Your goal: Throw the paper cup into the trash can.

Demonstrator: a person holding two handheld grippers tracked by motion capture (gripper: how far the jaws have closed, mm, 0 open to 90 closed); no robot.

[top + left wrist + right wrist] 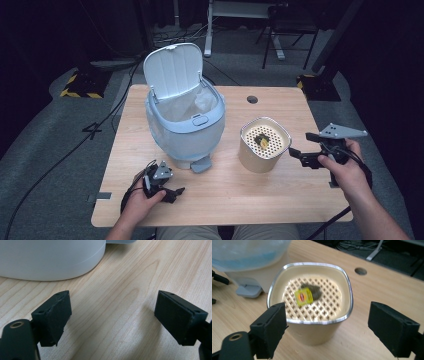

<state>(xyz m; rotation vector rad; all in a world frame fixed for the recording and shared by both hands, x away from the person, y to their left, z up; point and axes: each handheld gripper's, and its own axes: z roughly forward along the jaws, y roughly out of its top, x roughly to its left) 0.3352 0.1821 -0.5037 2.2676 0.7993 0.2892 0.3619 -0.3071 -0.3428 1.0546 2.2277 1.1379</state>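
— Reporting on the right gripper [303,148]: I hold it just right of the beige container [264,144], jaws spread wide and holding nothing. In the right gripper view the container [312,332] sits between and just beyond the jaws.

— Contents?

— A yellow-tagged tea bag [305,297] lies on the perforated insert [324,307] inside the container, beside a dark lump I cannot identify.

— And the left?

— My left gripper [170,192] rests low on the wooden surface [225,195], near its front edge, jaws spread and empty. The pedal bin [185,120] stands just beyond it, lid [172,70] raised, a liner bag inside.
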